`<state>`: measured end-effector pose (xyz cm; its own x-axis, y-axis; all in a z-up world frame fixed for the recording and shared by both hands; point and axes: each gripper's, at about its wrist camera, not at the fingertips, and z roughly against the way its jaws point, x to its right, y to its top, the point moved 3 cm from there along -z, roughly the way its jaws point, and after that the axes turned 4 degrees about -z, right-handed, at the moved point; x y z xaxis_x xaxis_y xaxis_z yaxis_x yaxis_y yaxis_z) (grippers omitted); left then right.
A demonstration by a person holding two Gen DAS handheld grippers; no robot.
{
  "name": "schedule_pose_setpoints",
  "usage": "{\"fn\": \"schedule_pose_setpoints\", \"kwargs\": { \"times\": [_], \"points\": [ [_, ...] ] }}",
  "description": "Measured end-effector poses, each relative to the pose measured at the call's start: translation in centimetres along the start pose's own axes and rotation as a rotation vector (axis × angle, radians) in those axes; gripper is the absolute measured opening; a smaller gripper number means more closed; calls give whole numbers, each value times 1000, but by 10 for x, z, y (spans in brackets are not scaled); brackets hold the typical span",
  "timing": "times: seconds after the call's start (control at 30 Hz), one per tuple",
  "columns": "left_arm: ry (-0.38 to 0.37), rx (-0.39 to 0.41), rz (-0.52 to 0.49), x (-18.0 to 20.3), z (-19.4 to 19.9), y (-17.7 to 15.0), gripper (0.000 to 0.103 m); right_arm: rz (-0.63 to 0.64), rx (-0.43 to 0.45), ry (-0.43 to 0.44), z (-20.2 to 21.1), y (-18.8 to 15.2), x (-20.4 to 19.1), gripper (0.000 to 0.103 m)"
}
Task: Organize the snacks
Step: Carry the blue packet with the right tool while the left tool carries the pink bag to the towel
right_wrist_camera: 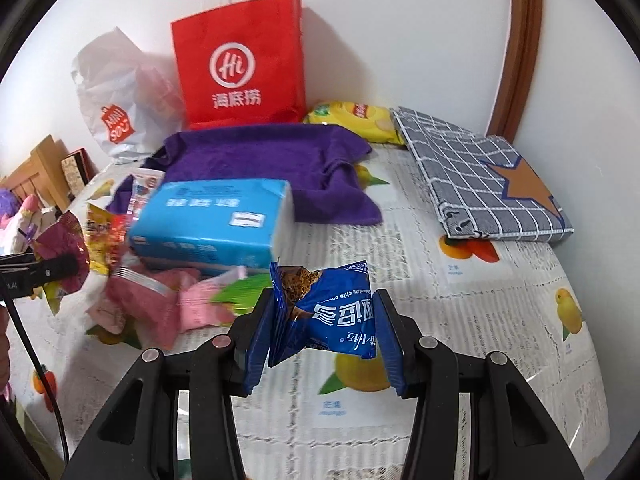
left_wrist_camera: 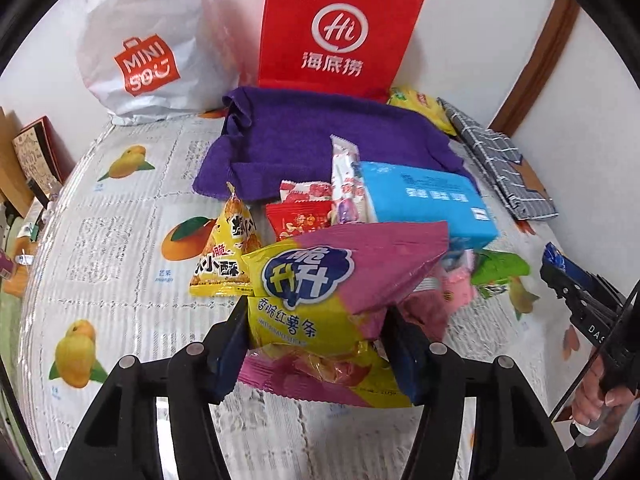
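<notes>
Left claw (left_wrist_camera: 316, 344) pinches a yellow-and-magenta sweet potato strips bag (left_wrist_camera: 336, 280), held above the fruit-print tabletop (left_wrist_camera: 120, 248). Right claw (right_wrist_camera: 324, 336) pinches a blue cookie packet (right_wrist_camera: 332, 312), also lifted off the surface. Behind them lies the snack pile: a yellow triangular snack pack (left_wrist_camera: 224, 256), red candy sachets (left_wrist_camera: 300, 216), and pink packets (right_wrist_camera: 160, 308) beside a blue tissue pack (right_wrist_camera: 212, 220). A purple towel (right_wrist_camera: 272, 160), red paper bag (right_wrist_camera: 240, 64) and white shopping bag (left_wrist_camera: 140, 48) stand farther back.
</notes>
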<state>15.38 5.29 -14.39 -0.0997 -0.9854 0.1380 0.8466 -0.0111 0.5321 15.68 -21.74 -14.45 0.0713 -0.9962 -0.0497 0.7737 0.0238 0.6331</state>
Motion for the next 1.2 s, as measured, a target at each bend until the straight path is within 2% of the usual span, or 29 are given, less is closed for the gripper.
{"fn": "schedule_pose_setpoints", "kwargs": {
  "times": [0.37,0.6,0.67,1.0,1.2],
  "points": [
    [-57,72,-51,31,35,24,59,22,69,7,39,21,-20,48],
    [-84,108,-72,47,48,55,59,-8,94,79,50,53,-21,48],
    [-87,112,-71,48,51,66,60,11,123,76,53,68,-26,48],
    [-66,138,-63,35,48,117,60,78,191,75,39,130,-50,48],
    [-51,152,-35,19,39,152,60,43,182,138,14,166,-59,48]
  ]
}}
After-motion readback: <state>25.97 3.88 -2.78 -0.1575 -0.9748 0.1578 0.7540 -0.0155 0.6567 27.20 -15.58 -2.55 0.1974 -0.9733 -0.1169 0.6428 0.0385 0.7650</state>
